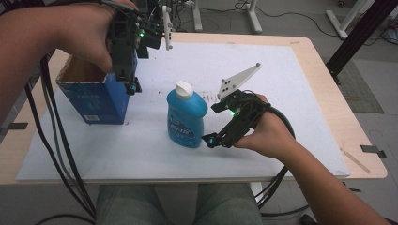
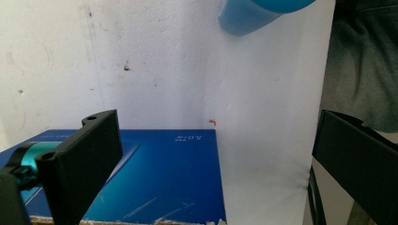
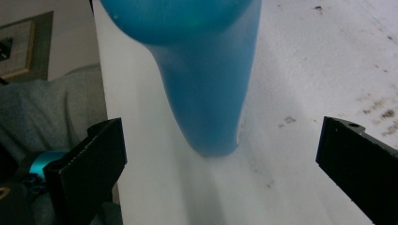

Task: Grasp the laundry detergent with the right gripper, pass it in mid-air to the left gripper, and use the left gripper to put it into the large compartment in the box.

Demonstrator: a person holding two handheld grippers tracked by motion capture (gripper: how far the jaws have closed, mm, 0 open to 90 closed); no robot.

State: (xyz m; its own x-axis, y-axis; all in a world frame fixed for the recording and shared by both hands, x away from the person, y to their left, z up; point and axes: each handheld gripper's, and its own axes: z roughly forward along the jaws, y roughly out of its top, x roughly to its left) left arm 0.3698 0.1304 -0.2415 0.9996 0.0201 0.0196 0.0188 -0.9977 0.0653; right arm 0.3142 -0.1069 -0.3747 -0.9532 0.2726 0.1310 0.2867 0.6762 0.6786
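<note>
One blue bottle (image 1: 187, 116) with a white cap stands upright near the middle of the white sheet (image 1: 291, 108) that covers the wooden table (image 1: 328, 93). In the right gripper view the bottle (image 3: 206, 93) rises straight ahead, seen from low down, with its base on the sheet and its body lined up with the gap between the two black jaws.

Just beside the bottle, on its right, the right gripper (image 1: 210, 139) lies low over the sheet, held in the person's right hand (image 1: 267, 133). Its jaws stand wide apart and hold nothing; the tip comes close to the bottle's lower side, but whether it touches cannot be told from the high view. A grey three-cornered plate sticks up above this gripper.

Farther left, an open blue box (image 1: 91, 91) stands on the sheet, well apart from the bottle (its cardboard inside shows brown at the top). The left gripper (image 1: 133, 86) hangs over the box's right edge, pointing down, held in the left hand (image 1: 89, 37). In the left gripper view its jaws are wide apart too, with nothing between them; below them lie the blue face of the box (image 2: 159, 178) and the white sheet, and the bottle's base (image 2: 248, 16) shows at the top edge.
</note>
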